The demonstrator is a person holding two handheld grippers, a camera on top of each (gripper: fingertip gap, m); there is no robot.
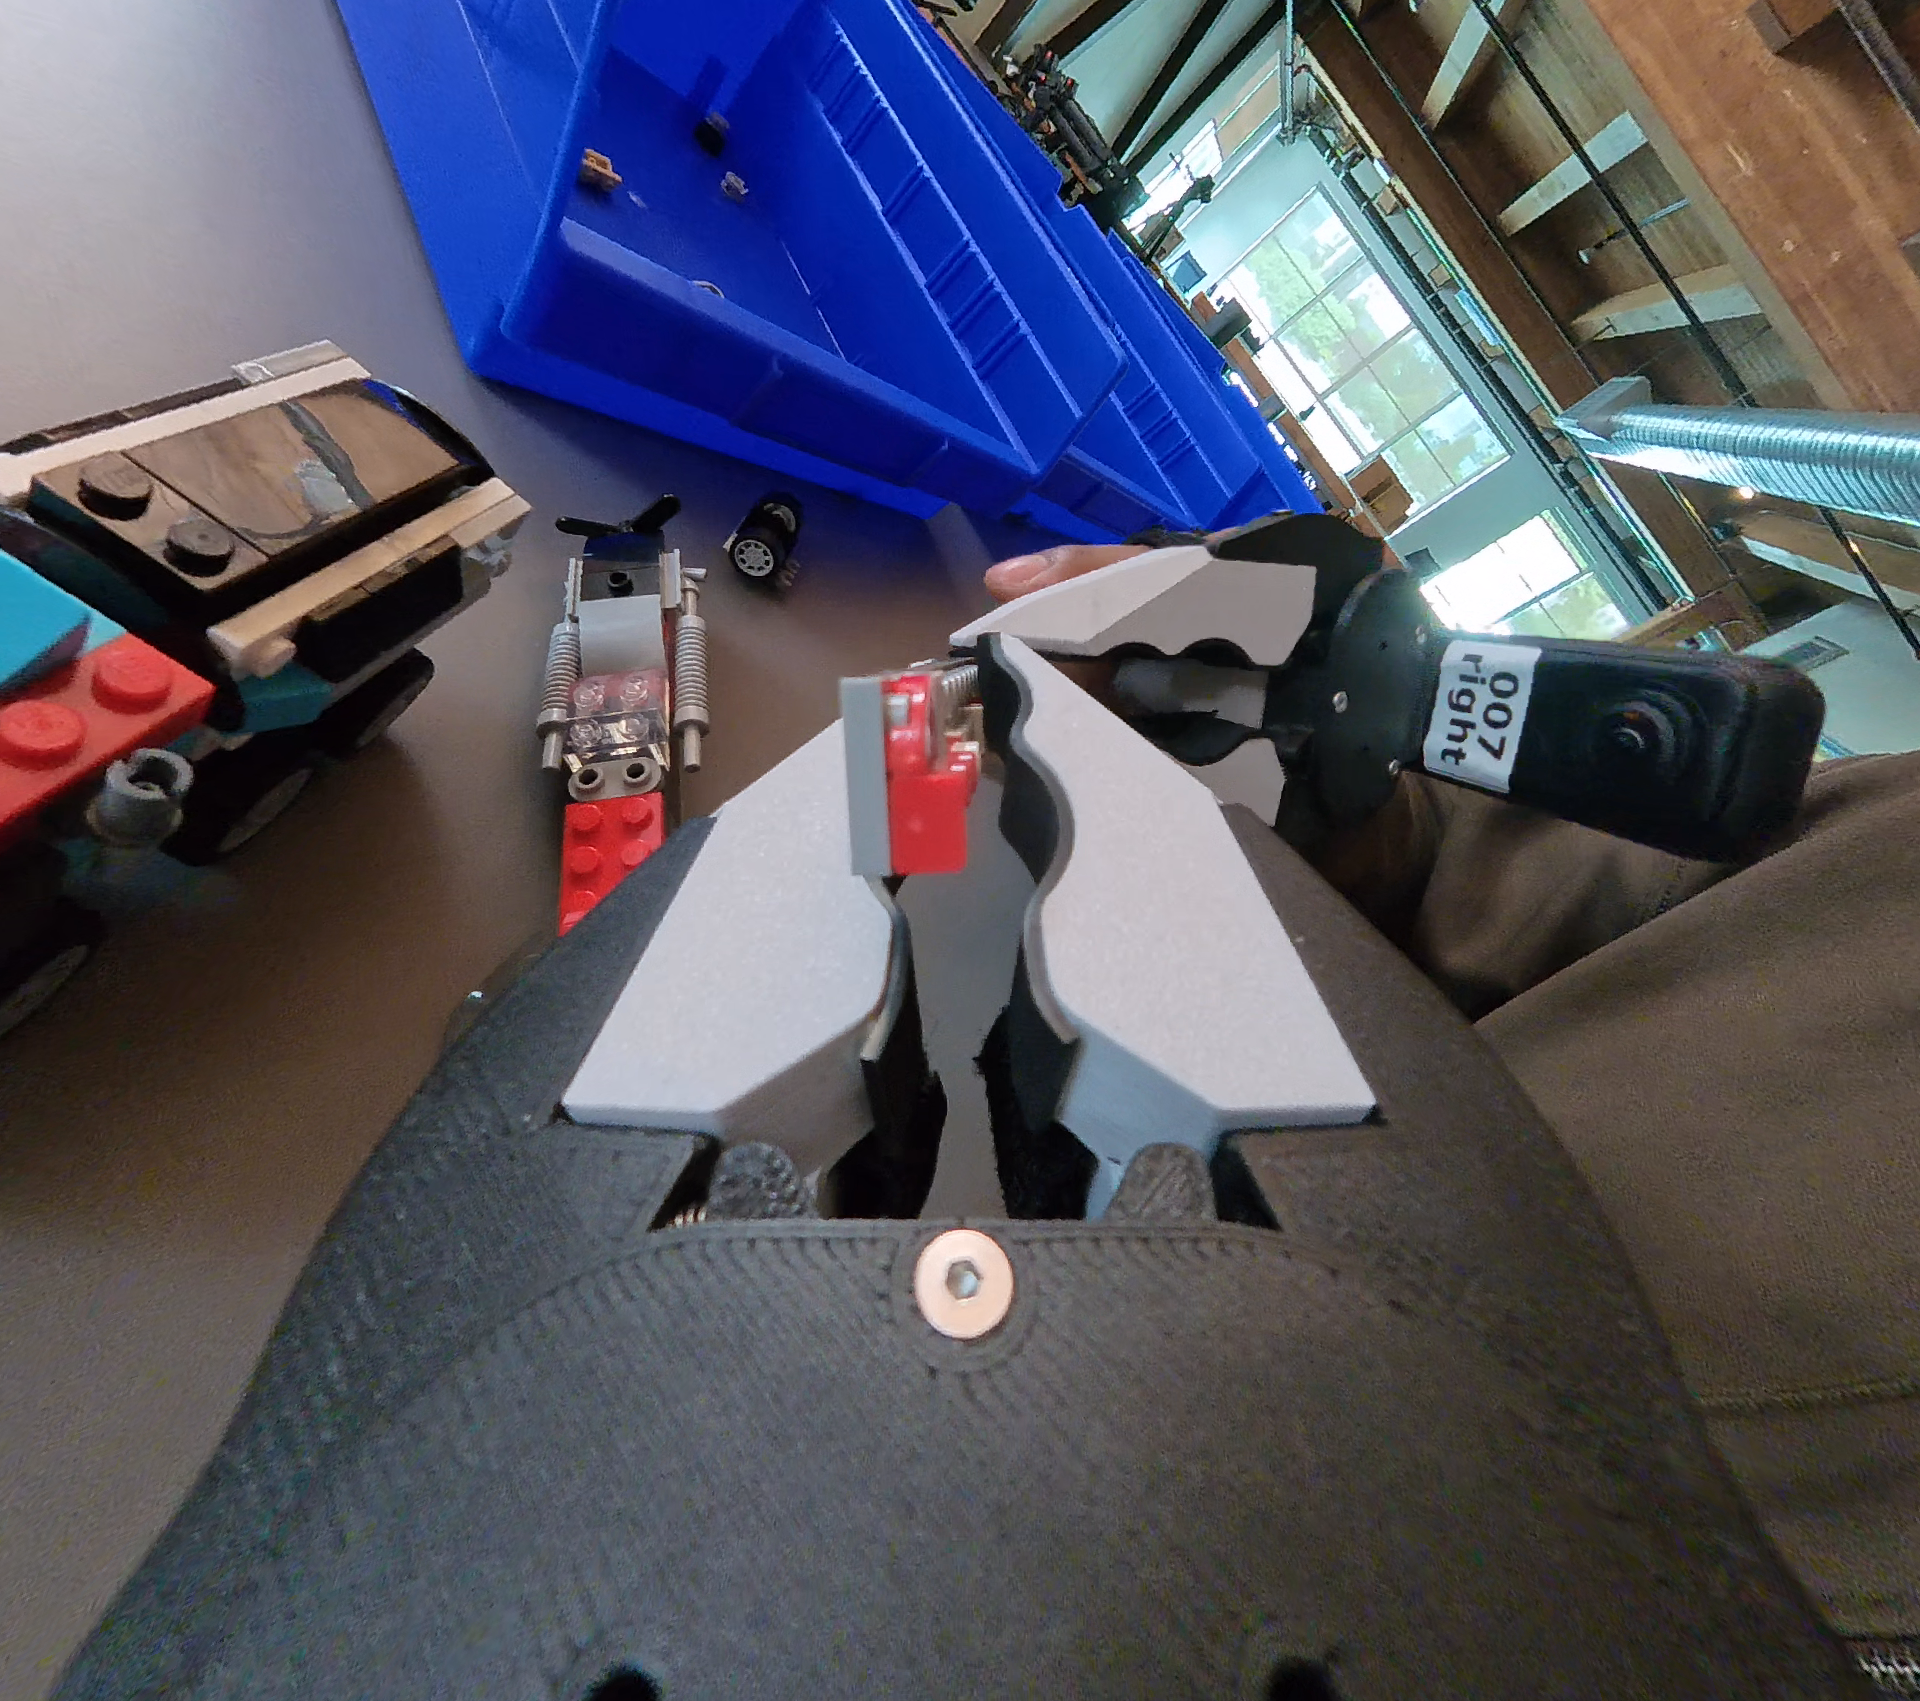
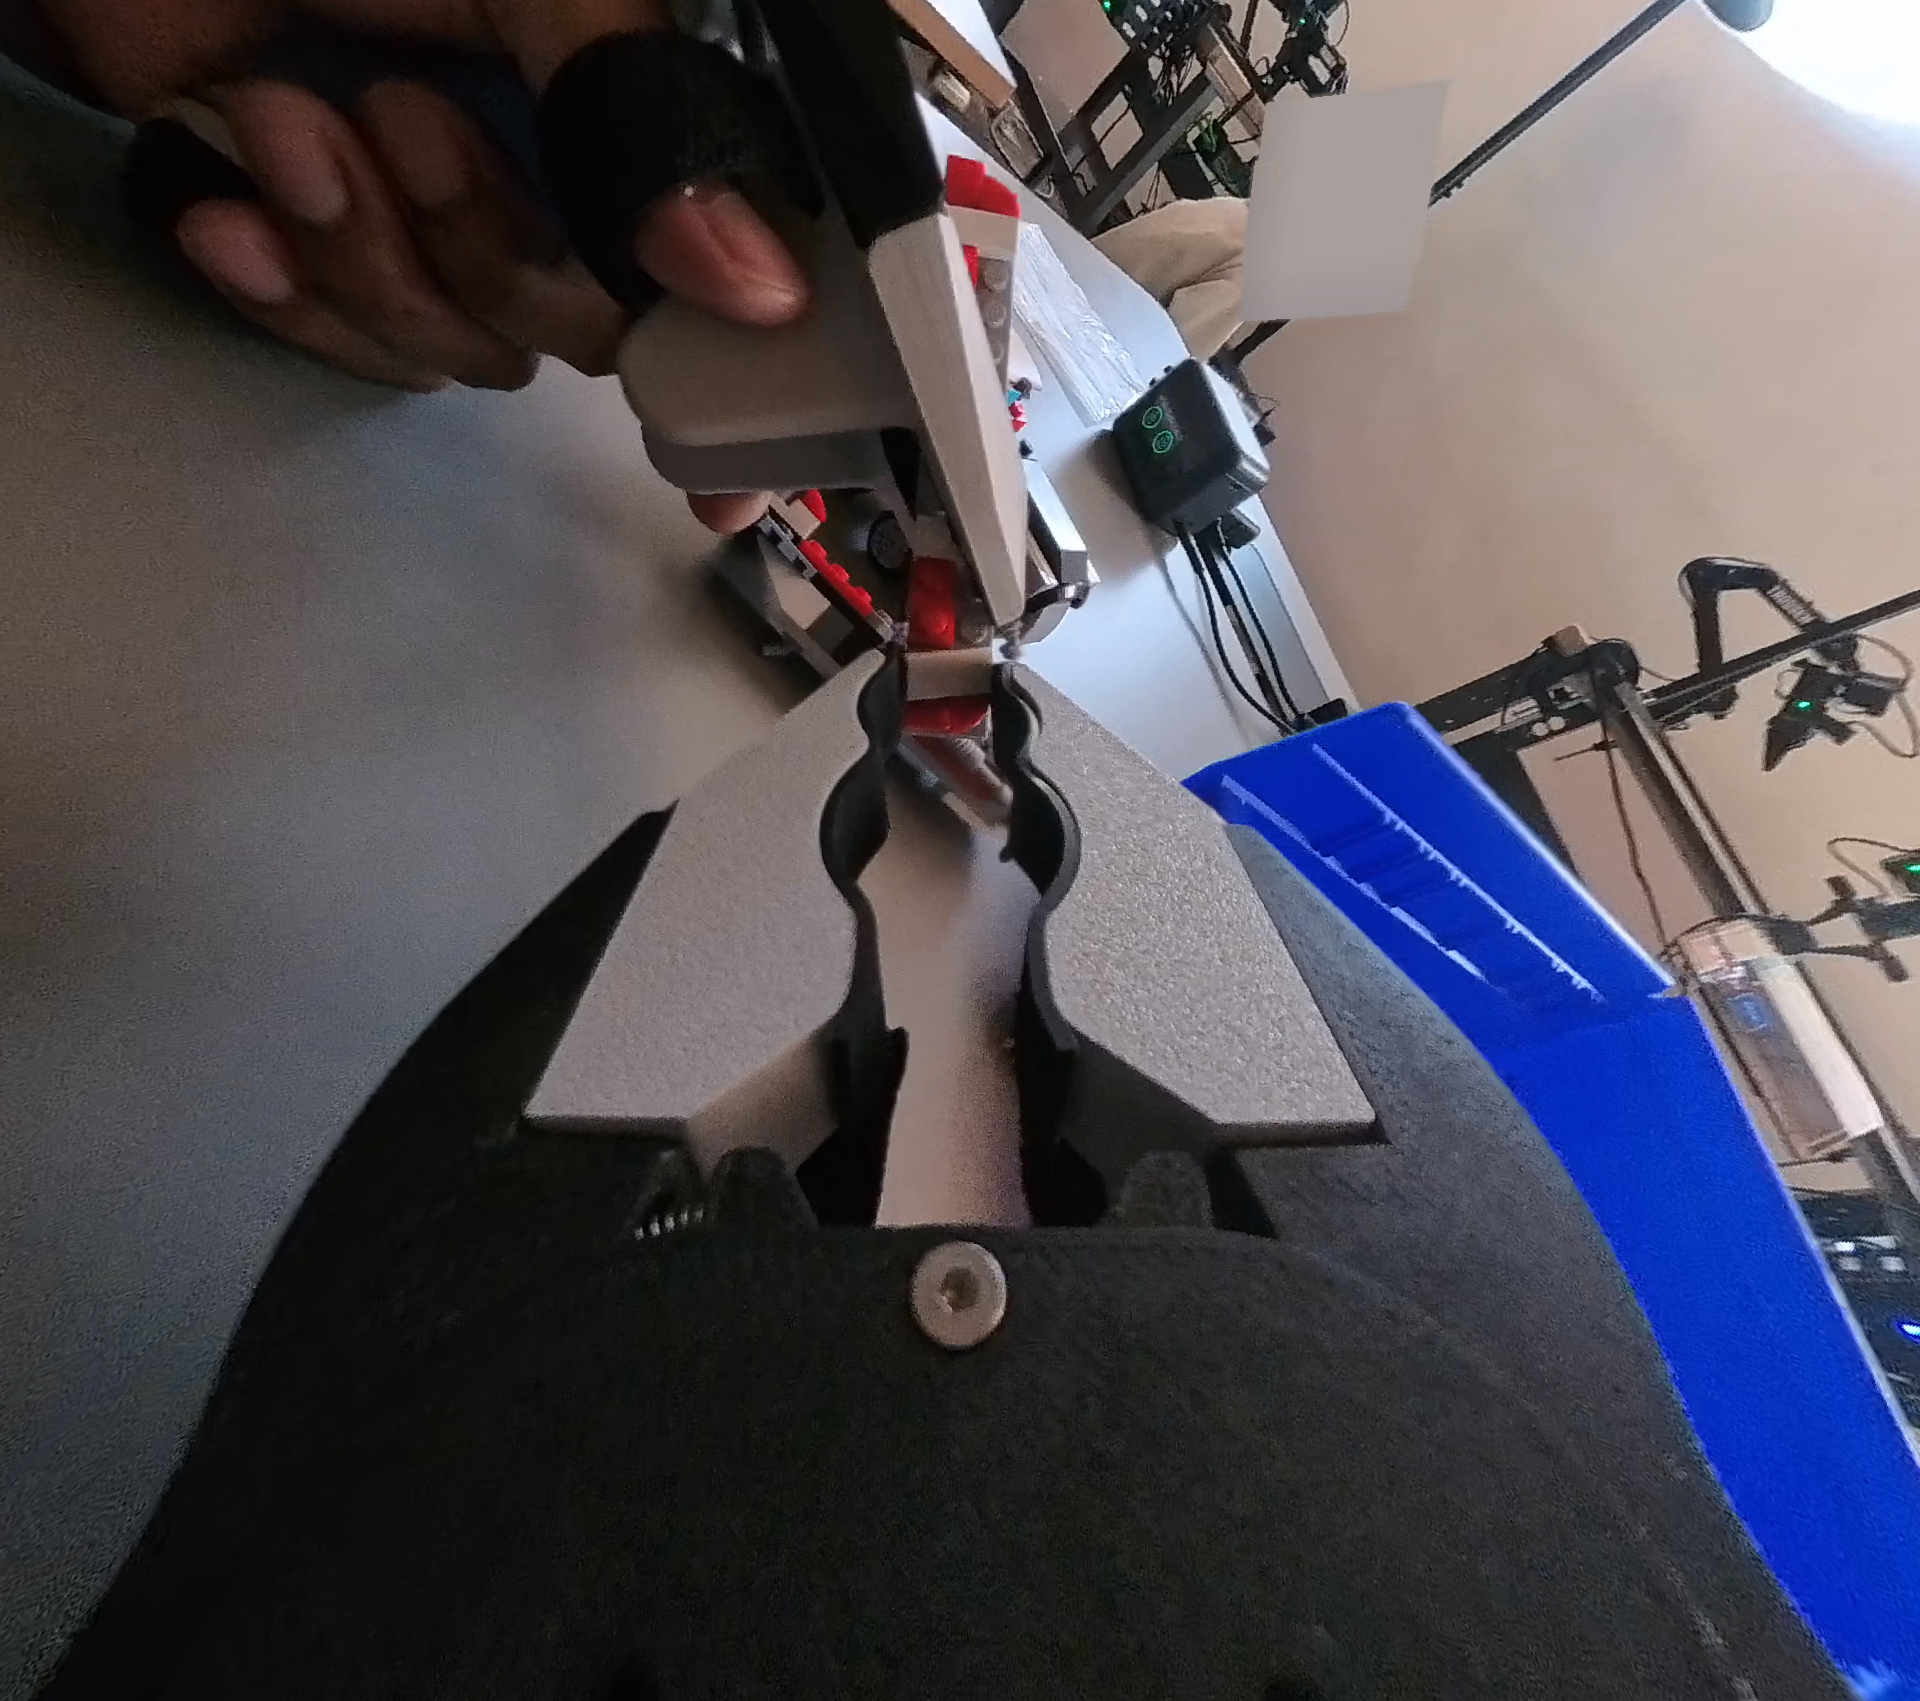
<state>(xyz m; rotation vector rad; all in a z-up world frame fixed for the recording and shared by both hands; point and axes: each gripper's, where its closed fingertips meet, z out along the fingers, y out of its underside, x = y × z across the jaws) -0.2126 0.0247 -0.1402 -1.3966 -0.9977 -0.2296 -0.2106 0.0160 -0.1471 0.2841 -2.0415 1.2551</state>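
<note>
Left wrist view: the left gripper (image 1: 935,758) is clamped on a small red-and-grey brick piece (image 1: 914,778), its two grey fingers pressed against the piece's sides near their tips. The right gripper (image 1: 987,638) comes in from the right of that piece, and its fingertips meet the piece's far end, where a small metal spring shows. A person's thumb rests on top of the right gripper's upper finger. To the left of the held piece, on the dark table (image 1: 260,93), lies a slim brick assembly with two springs (image 1: 618,685), and beyond that a larger brick vehicle (image 1: 208,591) in black, teal and red. Just above the slim assembly lies a loose wheel (image 1: 764,539). Behind the held piece a row of blue bins (image 1: 727,197) stands on the table, with a few tiny parts in one.

Right wrist view: the right gripper (image 2: 943,685) is closed on the same piece (image 2: 945,695), a grey face over red showing between its black pads. Just beyond the piece the left gripper (image 2: 966,550) comes down, held by a hand (image 2: 416,145). A blue bin (image 2: 1558,976) sits to the right of the piece.

Risk, as I judge it: both grips sit on the fingertips of a very small piece, so any twist between the hands could pop it apart or flick it loose, and the spring could fly off onto the table.
</note>
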